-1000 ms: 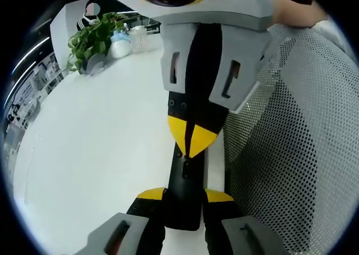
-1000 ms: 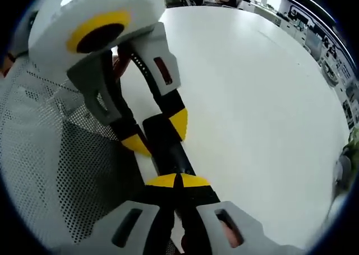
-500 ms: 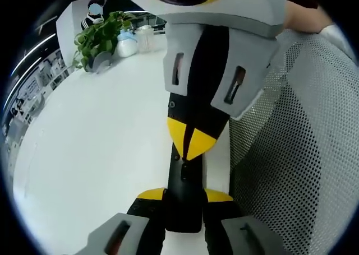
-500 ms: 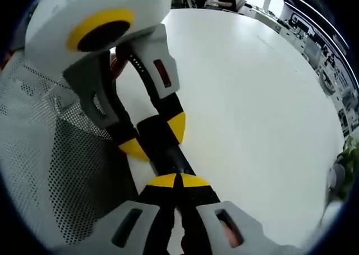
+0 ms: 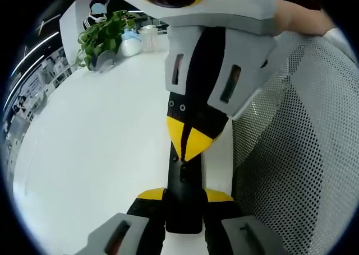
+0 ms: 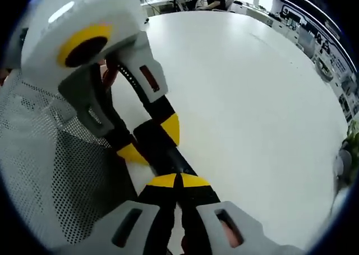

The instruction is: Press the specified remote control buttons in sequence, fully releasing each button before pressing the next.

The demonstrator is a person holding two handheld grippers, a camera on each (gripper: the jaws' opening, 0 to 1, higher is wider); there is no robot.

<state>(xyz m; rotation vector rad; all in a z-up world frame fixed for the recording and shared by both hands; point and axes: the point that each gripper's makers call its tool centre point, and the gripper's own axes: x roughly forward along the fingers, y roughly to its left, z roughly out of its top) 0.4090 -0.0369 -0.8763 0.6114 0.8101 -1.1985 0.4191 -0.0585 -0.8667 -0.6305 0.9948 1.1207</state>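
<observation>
- The left gripper (image 5: pixel 184 196) is clamping the near end of the remote (image 5: pixel 185 179), whose long axis is running straight away from its fingers.
- The right gripper (image 5: pixel 189 148), fingers together, is pressing its tip down on the remote's far half above the tabletop (image 5: pixel 95 148).

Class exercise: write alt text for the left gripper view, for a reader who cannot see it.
The left gripper clamps the near end of a black remote control while the right gripper, jaws shut, touches its tip to the remote's face. White table, mesh chair, potted plant behind.

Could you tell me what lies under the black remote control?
The remote control lies on the white table beside a mesh chair back. The left gripper clamps its near end; the right gripper presses on top. Its buttons are covered.
</observation>
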